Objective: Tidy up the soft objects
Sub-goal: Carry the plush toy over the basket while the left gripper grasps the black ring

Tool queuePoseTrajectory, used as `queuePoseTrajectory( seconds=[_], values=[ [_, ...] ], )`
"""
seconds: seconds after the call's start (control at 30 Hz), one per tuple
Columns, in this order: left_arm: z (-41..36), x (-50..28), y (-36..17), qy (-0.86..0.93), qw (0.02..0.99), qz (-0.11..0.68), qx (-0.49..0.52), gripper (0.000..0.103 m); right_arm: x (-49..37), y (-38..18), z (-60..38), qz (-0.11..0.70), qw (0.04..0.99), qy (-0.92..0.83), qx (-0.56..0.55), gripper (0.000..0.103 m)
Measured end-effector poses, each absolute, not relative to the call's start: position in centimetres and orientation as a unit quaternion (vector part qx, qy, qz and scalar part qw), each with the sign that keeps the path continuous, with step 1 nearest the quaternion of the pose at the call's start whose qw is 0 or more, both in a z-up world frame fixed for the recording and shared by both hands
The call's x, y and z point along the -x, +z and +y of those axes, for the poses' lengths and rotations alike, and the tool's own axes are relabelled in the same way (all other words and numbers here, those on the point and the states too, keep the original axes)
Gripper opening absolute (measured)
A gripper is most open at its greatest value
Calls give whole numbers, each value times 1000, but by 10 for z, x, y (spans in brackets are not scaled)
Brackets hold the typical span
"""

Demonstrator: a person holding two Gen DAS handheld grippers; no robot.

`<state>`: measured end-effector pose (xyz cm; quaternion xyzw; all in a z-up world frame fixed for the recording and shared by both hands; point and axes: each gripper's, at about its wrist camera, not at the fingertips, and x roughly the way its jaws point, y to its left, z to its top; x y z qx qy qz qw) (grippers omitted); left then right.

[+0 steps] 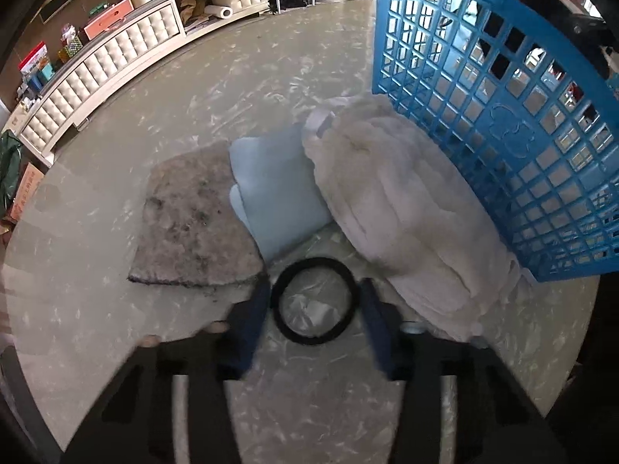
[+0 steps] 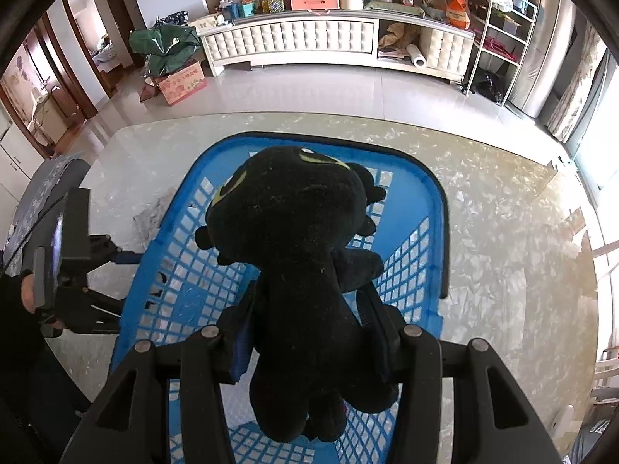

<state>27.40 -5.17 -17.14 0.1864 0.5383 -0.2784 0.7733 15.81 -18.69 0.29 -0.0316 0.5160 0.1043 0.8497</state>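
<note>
Left gripper (image 1: pixel 314 301) fingers apart, straddling black elastic hair ring (image 1: pixel 314 301) flat on marbled glossy table (image 1: pixel 116 309); contact not discernible. Beyond: grey felt pad (image 1: pixel 193 224), pale blue folded cloth (image 1: pixel 278 189), cream fluffy towel (image 1: pixel 402 208) against blue plastic lattice basket (image 1: pixel 503 116). Right gripper (image 2: pixel 307 328) fingers clamped on black plush toy (image 2: pixel 298 239) over basket.

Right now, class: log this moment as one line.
left gripper: open around black ring | right gripper: holding black plush toy over blue basket
</note>
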Motion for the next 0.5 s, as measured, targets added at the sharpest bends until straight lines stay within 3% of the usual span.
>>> queuePoseTrajectory(
  seconds=[0.07, 0.23, 0.5],
  values=[
    [-47, -274, -169, -277, 774, 540, -183, 25, -160, 1, -183, 519, 847, 103, 41, 48],
    [-32, -272, -167, -265, 769, 557, -166, 16, -164, -5, -181, 532, 838, 106, 50, 48],
    [6, -250, -142, -260, 783, 550, -130, 13, -164, -6, -177, 530, 838, 97, 91, 52]
  ],
)
